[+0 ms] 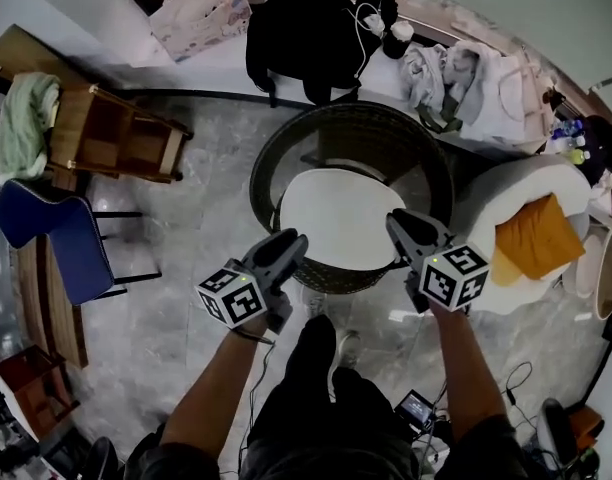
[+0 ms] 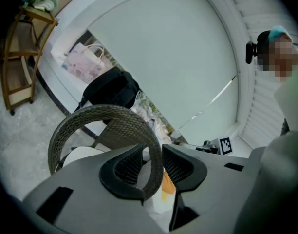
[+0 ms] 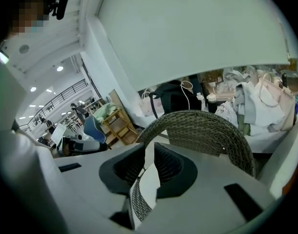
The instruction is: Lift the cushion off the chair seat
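Note:
A round white cushion [image 1: 338, 213] lies on the seat of a dark wicker tub chair [image 1: 358, 120]. My left gripper [image 1: 295, 241] hovers at the cushion's front left edge, over the chair rim. In the left gripper view the jaws [image 2: 153, 150] stand apart, with the wicker rim [image 2: 110, 123] running through the gap and a bit of cushion [image 2: 83, 155] to the left. My right gripper [image 1: 396, 221] is at the cushion's front right edge. In its own view the jaws [image 3: 149, 147] are nearly together, and only a sliver of cushion [image 3: 150, 184] and wicker [image 3: 202, 126] shows past them.
A white armchair [image 1: 526, 183] with an orange cushion [image 1: 536, 236] stands just right of the wicker chair. At the left are a blue chair [image 1: 56, 233] and a wooden shelf trolley [image 1: 116, 133]. Behind, a black bag [image 1: 306, 33] and clothes [image 1: 446, 73] lie on a ledge.

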The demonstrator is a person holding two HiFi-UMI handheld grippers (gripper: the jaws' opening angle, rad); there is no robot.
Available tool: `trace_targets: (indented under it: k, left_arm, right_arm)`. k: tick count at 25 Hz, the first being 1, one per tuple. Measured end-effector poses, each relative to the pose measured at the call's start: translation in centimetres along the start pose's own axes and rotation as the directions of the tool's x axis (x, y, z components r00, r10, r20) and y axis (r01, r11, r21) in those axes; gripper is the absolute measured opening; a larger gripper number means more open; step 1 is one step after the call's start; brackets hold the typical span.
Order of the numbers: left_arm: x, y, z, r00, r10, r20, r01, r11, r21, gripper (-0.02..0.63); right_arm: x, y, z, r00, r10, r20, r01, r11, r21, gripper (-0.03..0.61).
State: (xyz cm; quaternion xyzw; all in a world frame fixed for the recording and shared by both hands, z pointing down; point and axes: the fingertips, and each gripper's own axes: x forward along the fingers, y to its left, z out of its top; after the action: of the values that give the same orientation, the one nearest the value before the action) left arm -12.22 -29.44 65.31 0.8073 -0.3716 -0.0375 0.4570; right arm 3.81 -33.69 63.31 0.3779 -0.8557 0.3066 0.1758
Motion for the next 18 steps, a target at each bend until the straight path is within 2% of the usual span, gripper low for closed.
trace_targets:
  k: [2,4,11,18]
  left_arm:
    - [0.8,2.6,-1.6,0.999,0.030,-0.027,-0.030,0.999,-0.019,0.138]
    - [1.5,5.0,-2.9,0.997,0.055,-0.049,-0.057,0.998,-0.031,0.150]
    - [3.9,12.0,-7.1,0.981,0.139,-0.138,-0.146,0.988,-0.043,0.219]
    - [5.4,17.8,-11.5,0.947,0.208,-0.245,-0.226,0.973,-0.051,0.295]
  right_arm:
    - [1.8,-1.8,-1.4,1.000,-0.012,-0.029,0.012,1.000,-0.002,0.022]
    - [3.7,-3.5,-2.7,0.998,-0.021,-0.058,0.021,1.000,-0.002,0.108]
    - [8.9,-9.4,-7.9,0.983,-0.078,-0.166,0.072,0.997,-0.039,0.157]
    - [13.3,-15.8,-13.9,0.933,-0.179,-0.314,0.152,0.982,-0.110,0.229]
